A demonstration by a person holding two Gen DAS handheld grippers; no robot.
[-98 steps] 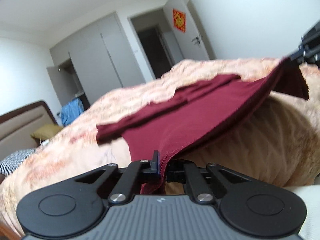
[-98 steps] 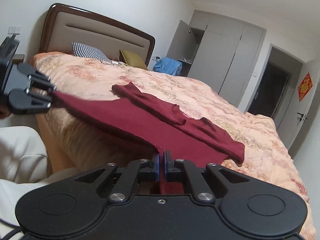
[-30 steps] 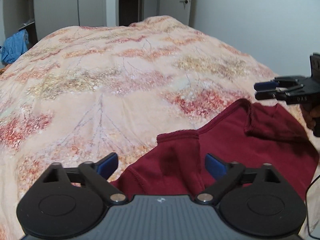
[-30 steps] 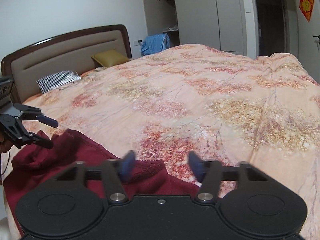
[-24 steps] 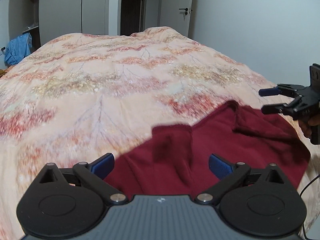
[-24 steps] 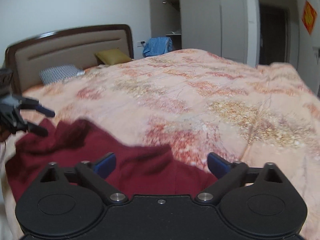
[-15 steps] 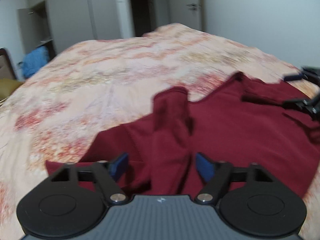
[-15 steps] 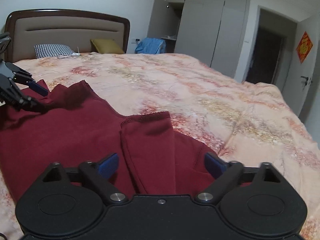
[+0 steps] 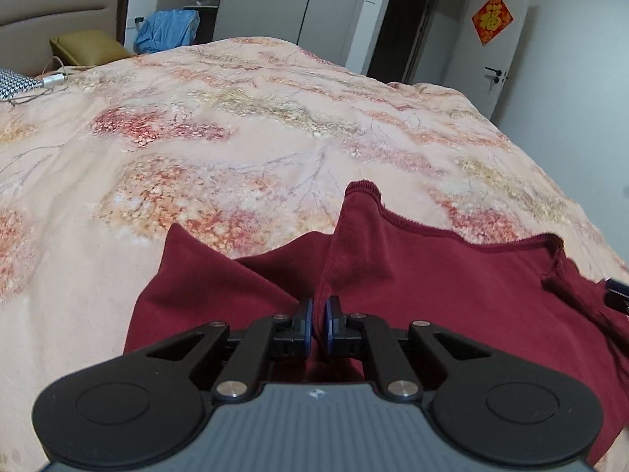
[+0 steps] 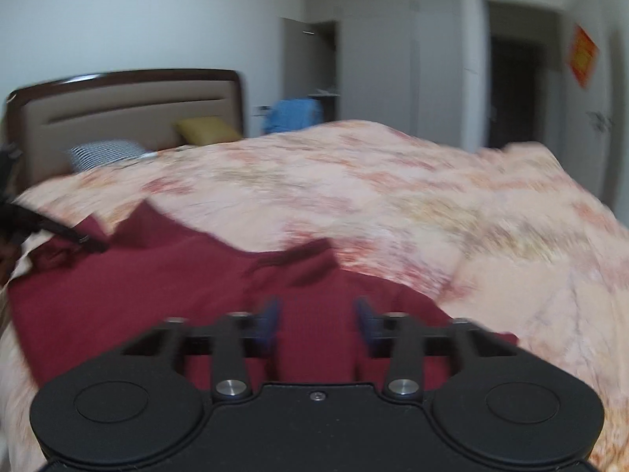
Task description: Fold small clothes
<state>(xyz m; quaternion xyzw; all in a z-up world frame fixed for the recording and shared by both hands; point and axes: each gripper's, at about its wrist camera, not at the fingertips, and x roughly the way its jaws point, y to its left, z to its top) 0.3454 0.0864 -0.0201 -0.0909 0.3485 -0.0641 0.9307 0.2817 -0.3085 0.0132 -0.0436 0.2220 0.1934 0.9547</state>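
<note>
A dark red long-sleeved garment (image 9: 452,275) lies spread on the bed's near edge, one sleeve folded up into a ridge. In the left wrist view my left gripper (image 9: 318,314) is shut on the base of that ridge, pinching the cloth between its blue pads. The tip of the other gripper (image 9: 617,295) shows at the garment's right end. The right wrist view is blurred. There my right gripper (image 10: 316,316) hovers low over the garment (image 10: 157,283) with its jaws closing, red cloth lying between the pads without being pressed.
A peach floral quilt (image 9: 236,137) covers the whole bed. At its far end stand a padded headboard (image 10: 129,118), a checked pillow (image 10: 102,151) and a yellow cushion (image 10: 208,129). Blue cloth (image 9: 165,29), wardrobes and a door (image 9: 491,59) lie beyond.
Both grippers let go of the stretched garment, which now lies on the bed. The left one sank and shut on the sleeve fold. The right one's jaws narrowed over the cloth.
</note>
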